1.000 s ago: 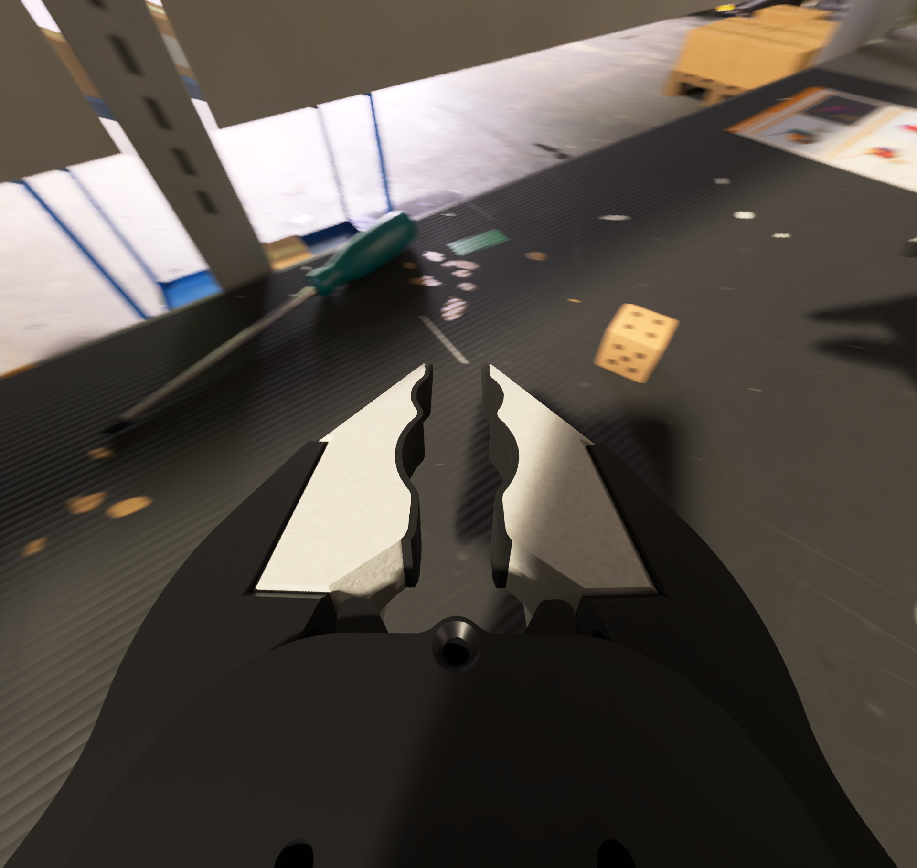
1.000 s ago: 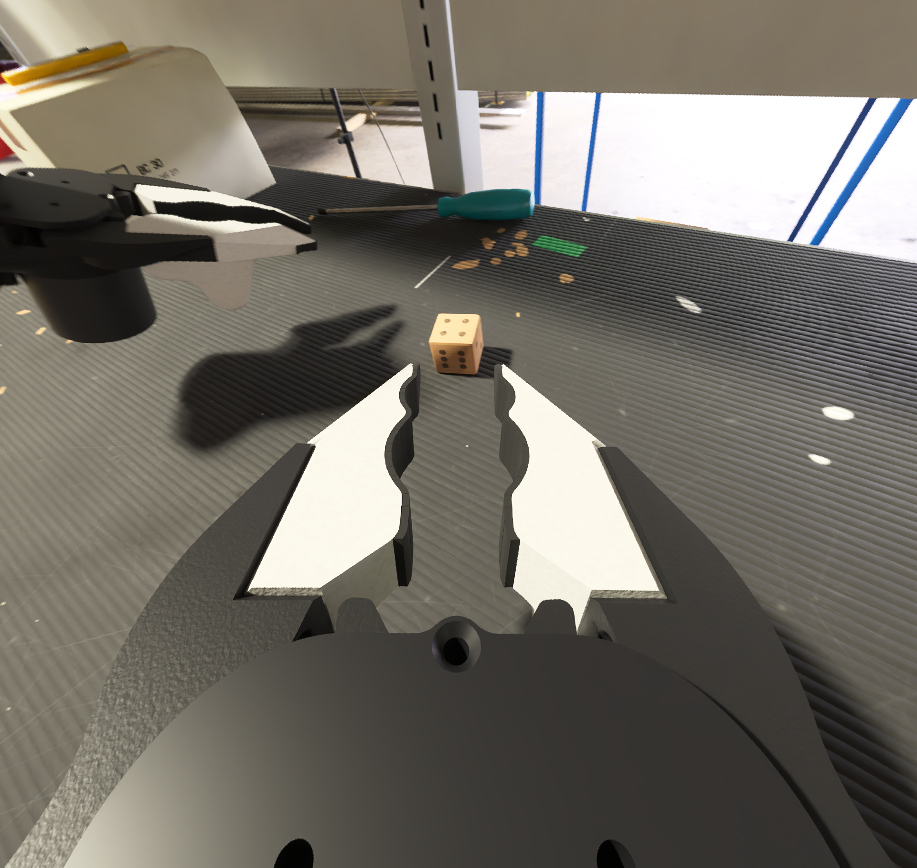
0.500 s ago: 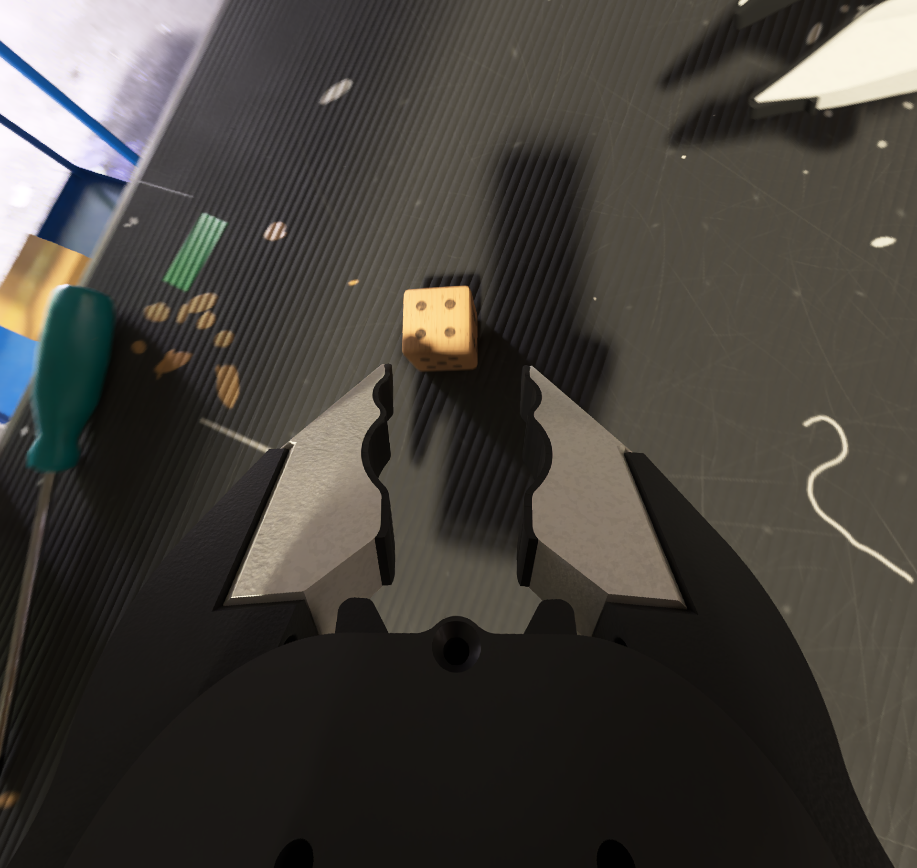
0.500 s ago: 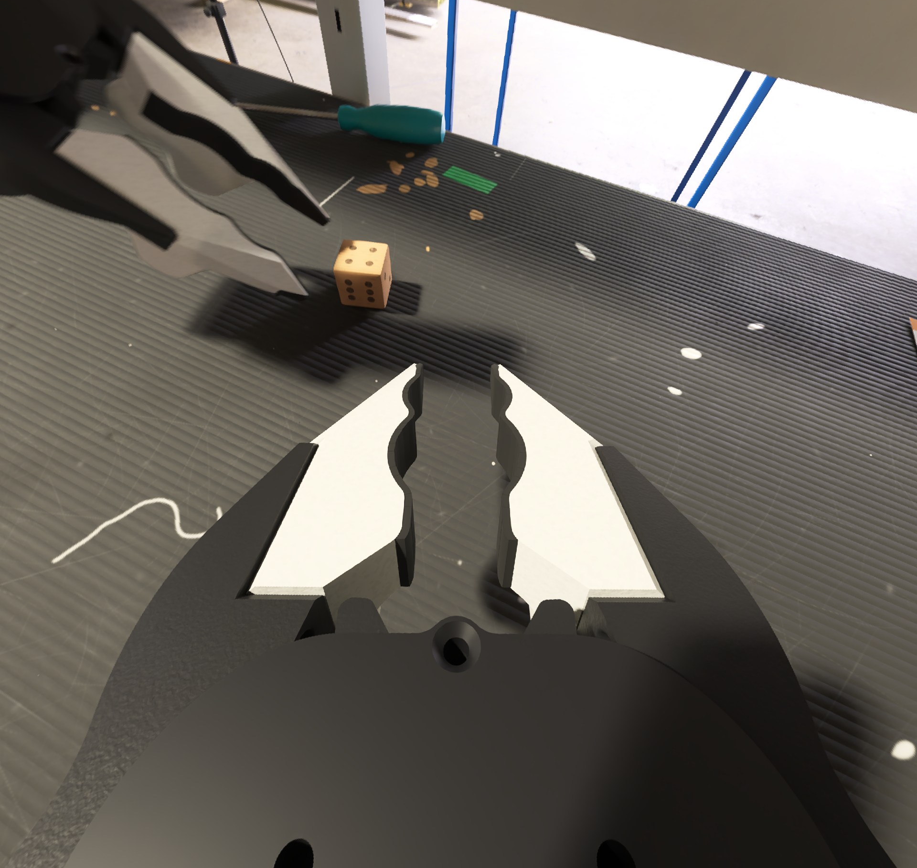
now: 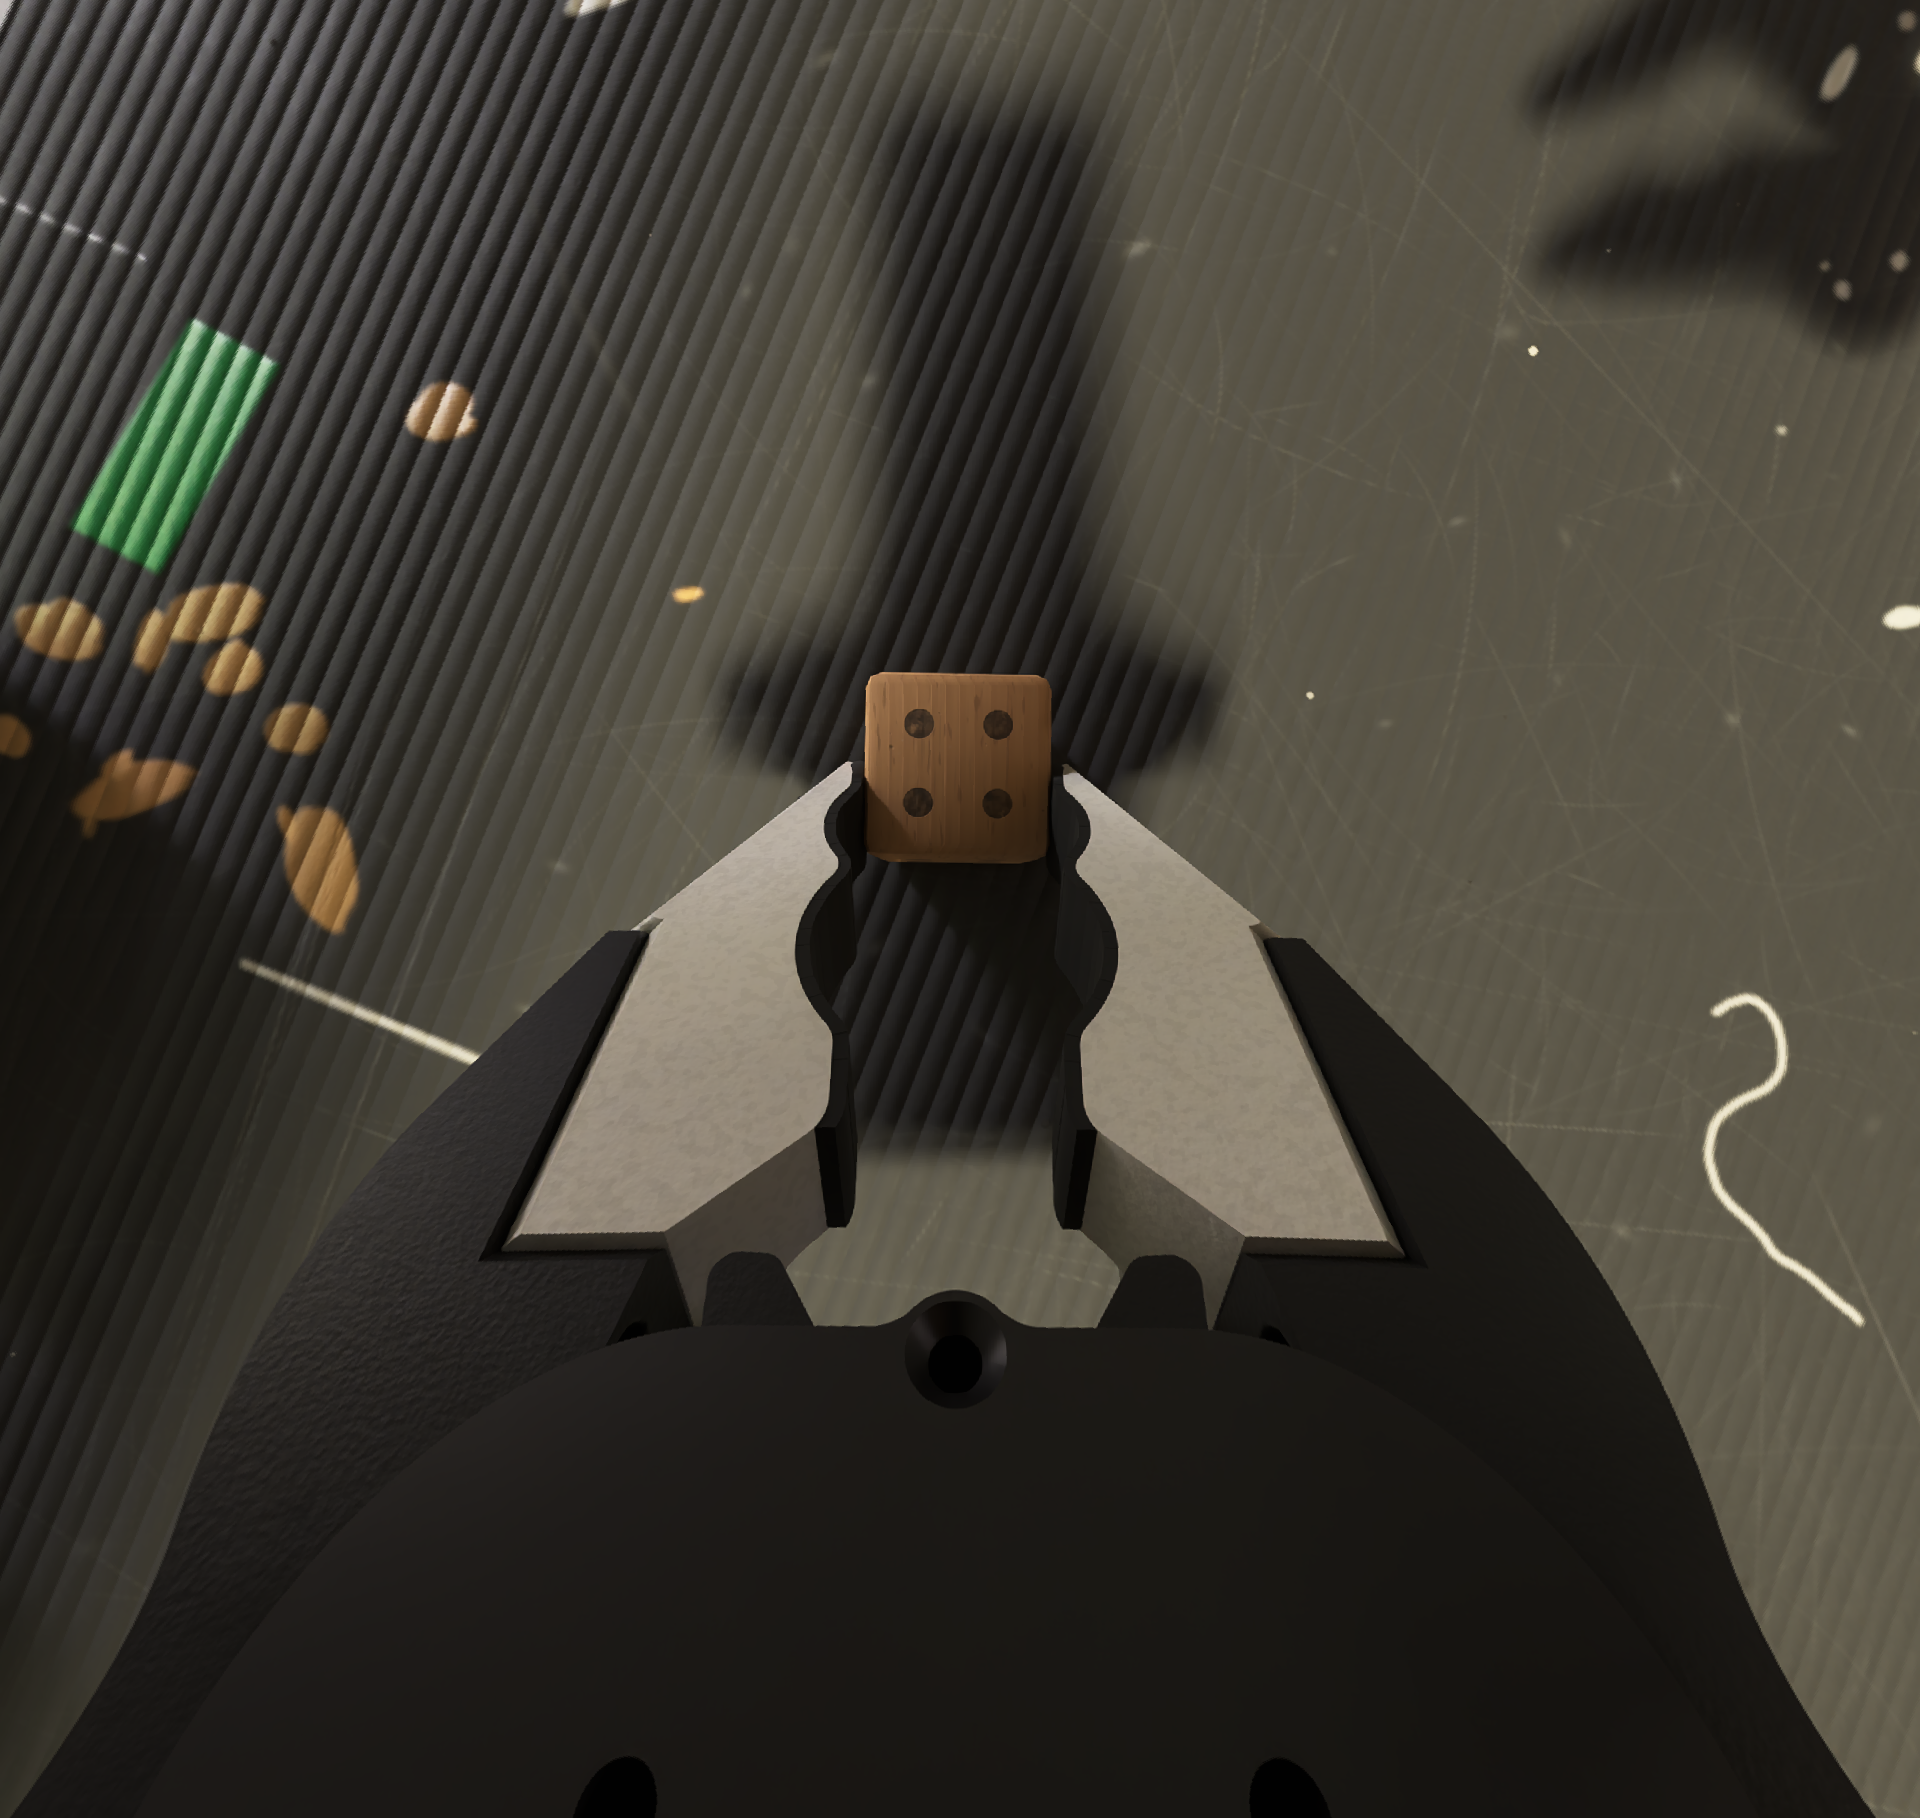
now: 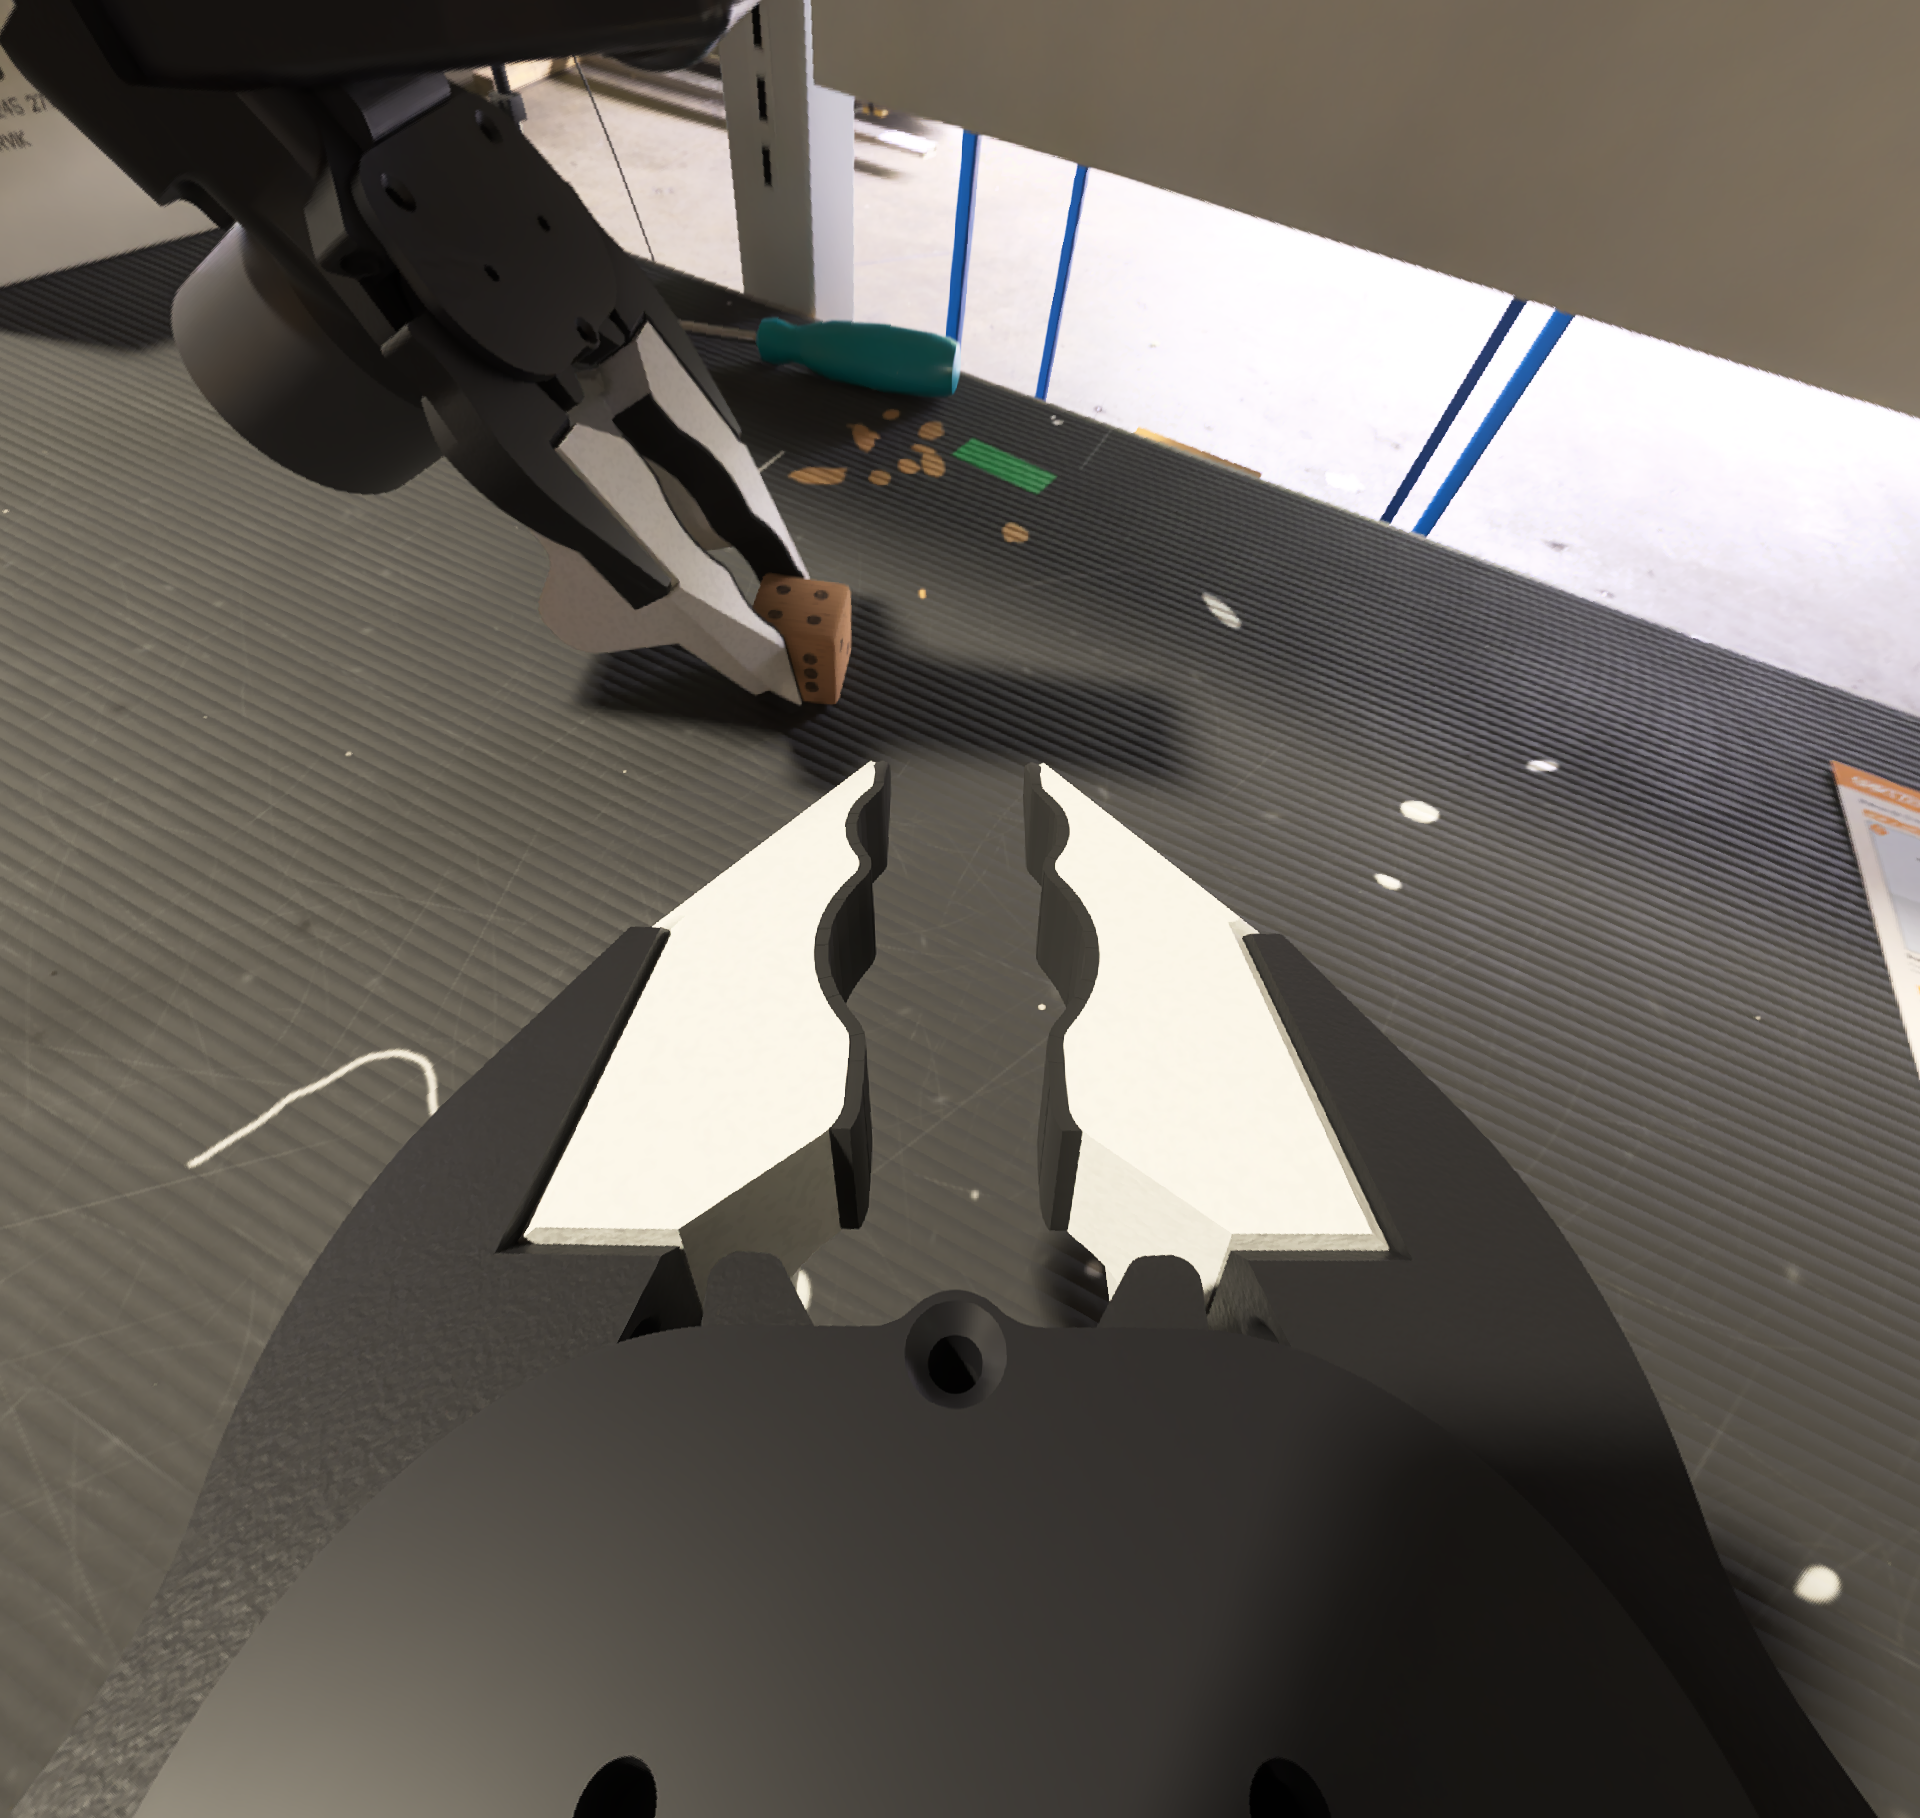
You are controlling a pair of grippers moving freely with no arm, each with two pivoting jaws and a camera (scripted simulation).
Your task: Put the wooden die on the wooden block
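The wooden die [image 5: 956, 766] sits on the dark ribbed mat [image 5: 1455, 521] with its four-pip face toward the left wrist camera. My left gripper [image 5: 956, 794] has its two fingertips pressed on the die's left and right sides. In the right wrist view the left gripper [image 6: 788, 634] reaches down from the upper left and holds the die [image 6: 819, 625] at mat level. My right gripper [image 6: 956, 781] hovers a little nearer than the die, its jaws slightly apart with nothing between them. No wooden block shows in either view.
A green-handled screwdriver [image 6: 857, 355] lies at the mat's far edge by a white slotted post [image 6: 795, 158]. A green patch [image 6: 1003, 466] and orange flecks [image 6: 883, 459] mark the mat beyond the die. A printed sheet [image 6: 1886, 895] lies at the right edge. A white squiggle [image 6: 312, 1103] marks the left.
My left gripper came down over the die, opened wider, then closed its tips on the die's sides. My right gripper drew back and turned slightly right.
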